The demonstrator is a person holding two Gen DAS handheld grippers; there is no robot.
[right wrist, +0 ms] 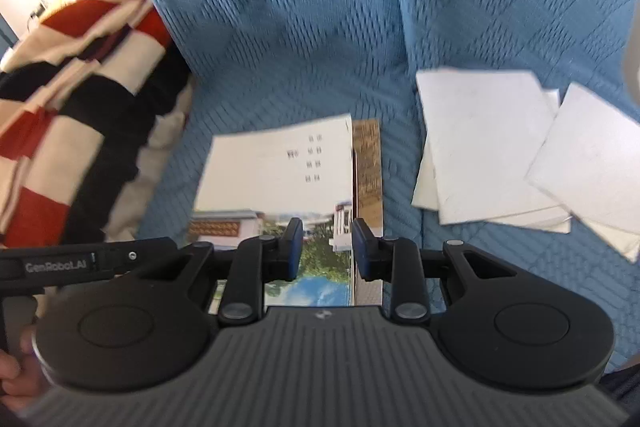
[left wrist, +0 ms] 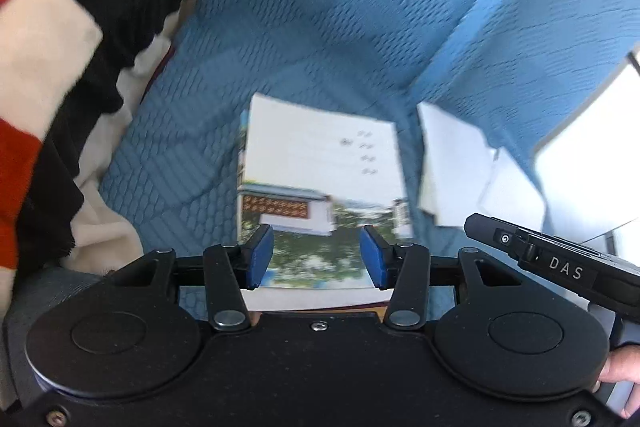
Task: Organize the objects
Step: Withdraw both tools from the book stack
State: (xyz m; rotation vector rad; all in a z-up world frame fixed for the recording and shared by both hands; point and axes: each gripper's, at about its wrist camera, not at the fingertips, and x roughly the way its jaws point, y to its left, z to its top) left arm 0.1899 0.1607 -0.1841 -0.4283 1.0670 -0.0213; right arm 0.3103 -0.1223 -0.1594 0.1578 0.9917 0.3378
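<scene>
A book (left wrist: 320, 163) with a white cover and a building photo lies flat on the blue quilted sofa seat (left wrist: 168, 155). My left gripper (left wrist: 317, 255) hovers over its near end, open, with nothing between the blue pads (left wrist: 260, 255). In the right wrist view the same book (right wrist: 276, 175) rests on a brown book (right wrist: 368, 163) that sticks out along its right side. My right gripper (right wrist: 328, 251) hangs above that right edge, jaws narrowly apart and gripping nothing. The picture is blurred.
Loose white papers (right wrist: 488, 147) lie overlapping on the seat to the right of the books. A red, black and cream striped blanket (right wrist: 80, 115) is heaped on the left. The blue sofa back (right wrist: 280, 7) rises behind. A person's fingers (left wrist: 618, 375) grip the handle.
</scene>
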